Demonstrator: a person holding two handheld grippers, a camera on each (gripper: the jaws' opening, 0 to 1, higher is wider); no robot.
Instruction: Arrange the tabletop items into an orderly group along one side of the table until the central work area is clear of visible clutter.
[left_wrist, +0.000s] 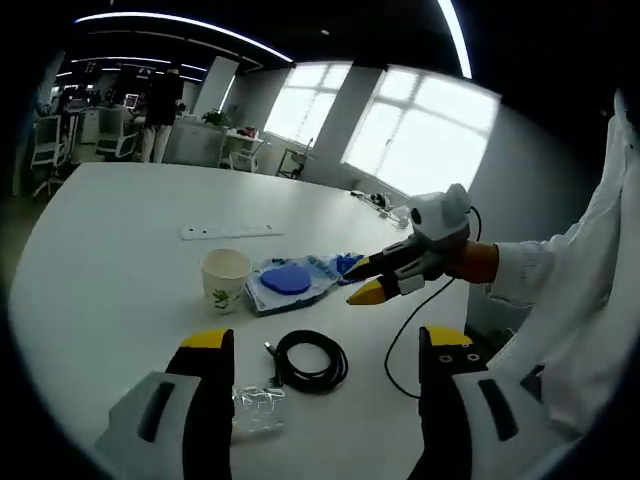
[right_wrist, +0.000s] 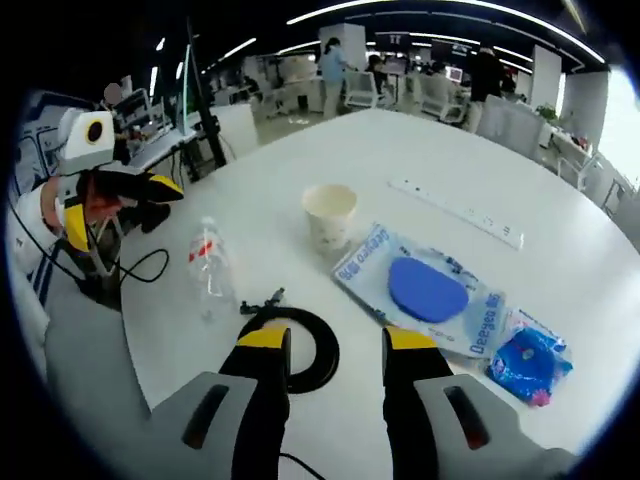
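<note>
On the white table (left_wrist: 120, 280) lie a coiled black cable (left_wrist: 312, 360), a clear plastic bottle (left_wrist: 255, 410) on its side, a paper cup (left_wrist: 226, 278) and a flat blue packet (left_wrist: 290, 280). My left gripper (left_wrist: 325, 340) is open above the near edge, with the cable beyond its jaws. My right gripper (left_wrist: 362, 280) hangs open over the table next to the packet. In the right gripper view, my right gripper (right_wrist: 337, 340) stands open just above the cable (right_wrist: 325, 352). Ahead lie the bottle (right_wrist: 210, 268), cup (right_wrist: 328, 215) and packet (right_wrist: 425, 290). The left gripper (right_wrist: 130, 200) is at the left.
A white power strip (left_wrist: 232, 231) lies beyond the cup, also seen as the power strip (right_wrist: 455, 212). A crumpled blue bag (right_wrist: 530, 362) sits beside the packet. A thin black wire (left_wrist: 405, 345) trails off the table edge. Office desks, chairs and people stand far behind.
</note>
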